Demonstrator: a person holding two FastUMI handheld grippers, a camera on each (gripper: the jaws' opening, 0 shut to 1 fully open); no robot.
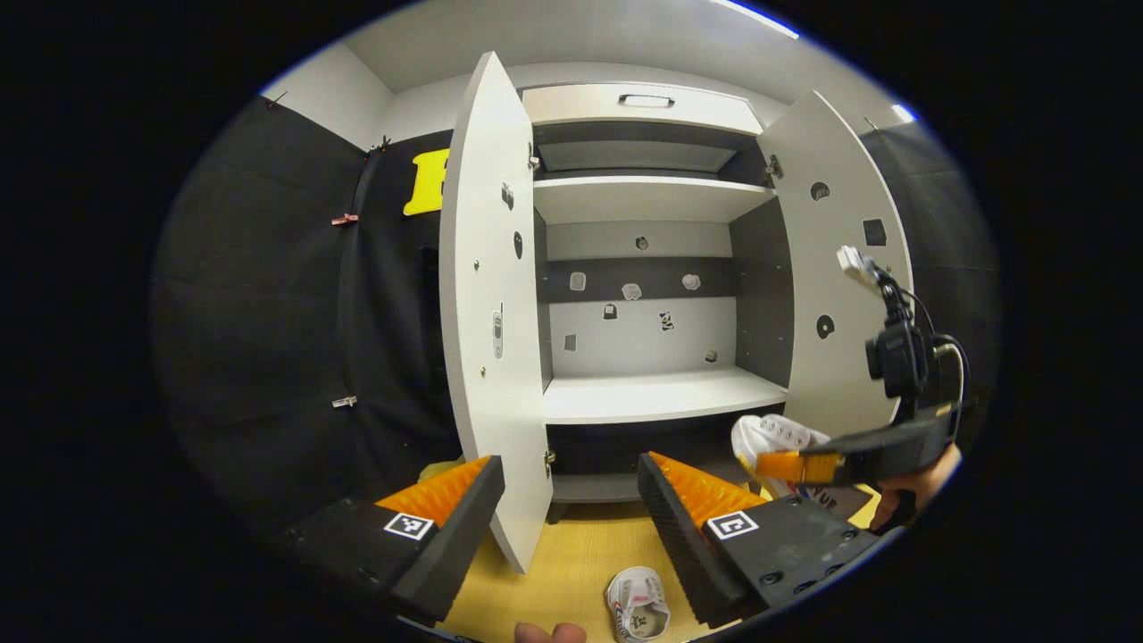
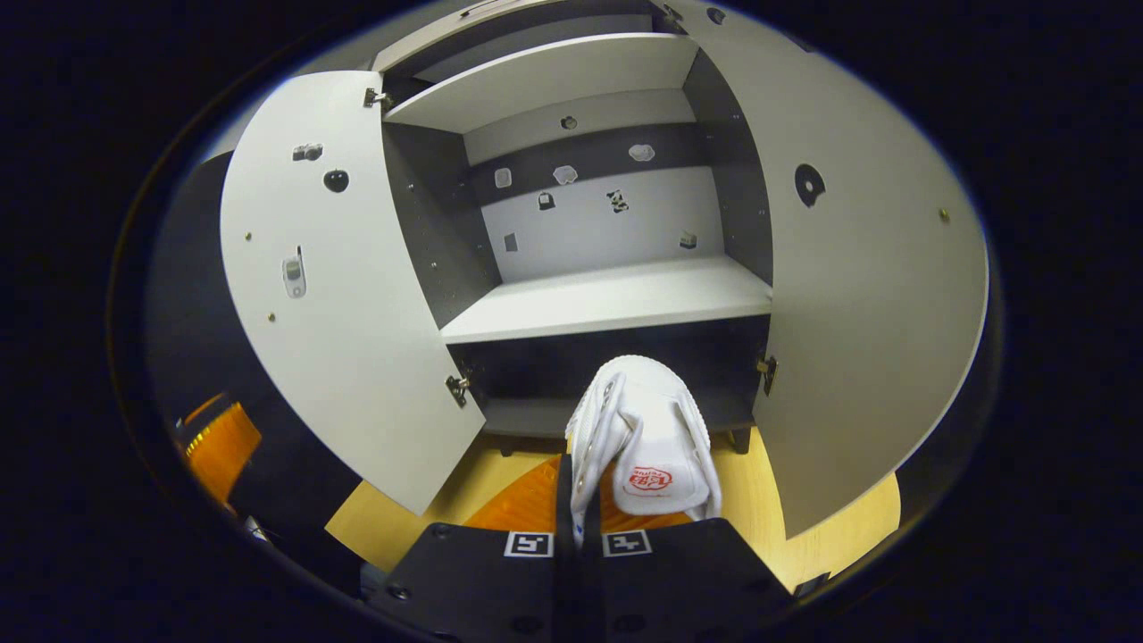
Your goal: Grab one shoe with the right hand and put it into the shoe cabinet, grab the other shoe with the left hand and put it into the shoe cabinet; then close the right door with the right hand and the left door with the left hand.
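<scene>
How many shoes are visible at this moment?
2. One white shoe is clamped in the right tongs, held up in front of the open shoe cabinet. The other shoe lies on the floor below the left tongs.

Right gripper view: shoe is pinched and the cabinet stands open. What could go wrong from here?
1. The right gripper pinches the white shoe by one thin side wall; it hangs tilted and might slip.
2. The right door stands close beside it and could be clipped.
3. The second shoe lies on the floor below the open left gripper, beside the left door.
</scene>
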